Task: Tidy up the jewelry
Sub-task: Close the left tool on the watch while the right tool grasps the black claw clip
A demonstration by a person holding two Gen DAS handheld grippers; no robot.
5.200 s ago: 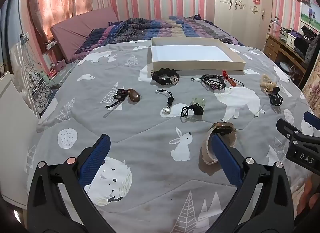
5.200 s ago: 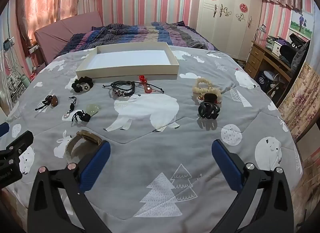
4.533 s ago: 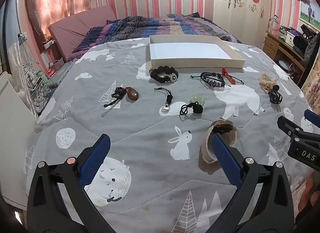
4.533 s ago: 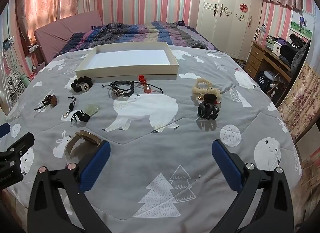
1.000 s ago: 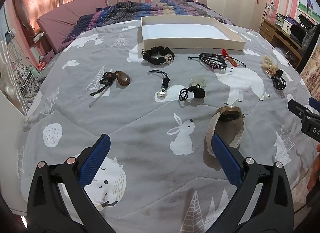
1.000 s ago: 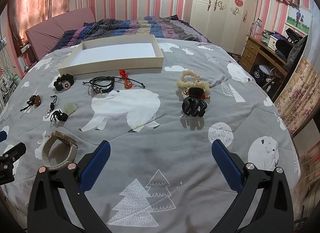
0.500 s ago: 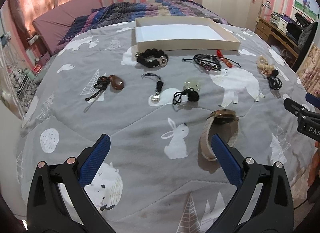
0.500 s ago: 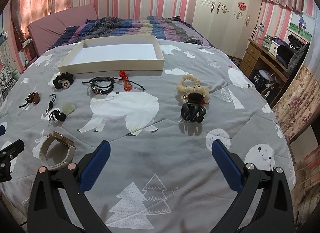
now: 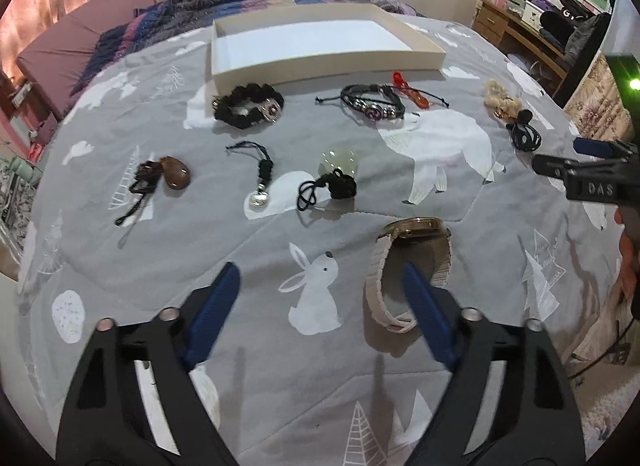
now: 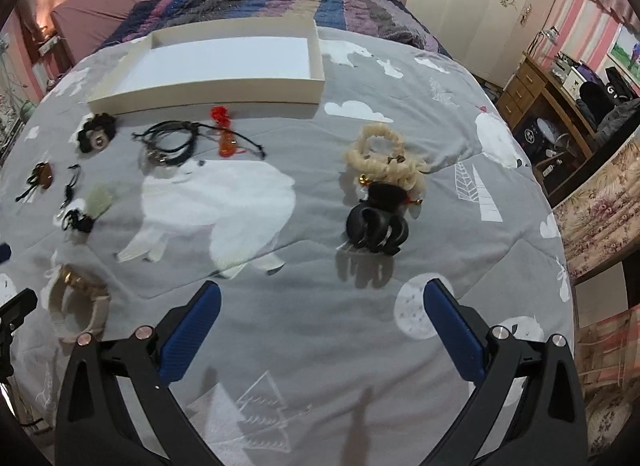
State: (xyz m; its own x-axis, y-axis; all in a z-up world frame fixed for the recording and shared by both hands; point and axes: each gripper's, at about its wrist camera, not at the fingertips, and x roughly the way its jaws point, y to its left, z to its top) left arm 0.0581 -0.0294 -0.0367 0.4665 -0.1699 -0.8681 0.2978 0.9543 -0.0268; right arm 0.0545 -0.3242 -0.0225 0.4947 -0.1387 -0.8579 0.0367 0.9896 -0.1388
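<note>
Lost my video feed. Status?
Left gripper open, jaws just narrowing, right finger at the watch. Right gripper open, empty. Tray empty. Nothing blocking.

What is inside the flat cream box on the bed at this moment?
The cream box holds nothing visible: only its bare white floor shows in both views. A thin strip of floor just behind its near wall is hidden. All jewelry lies outside it on the quilt.

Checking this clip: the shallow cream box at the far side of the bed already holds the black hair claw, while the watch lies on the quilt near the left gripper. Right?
Not quite. The cream box is empty in the right wrist view; the black hair claw lies on the quilt, beside the cream scrunchie. The watch does lie on the quilt by the left gripper.
</note>
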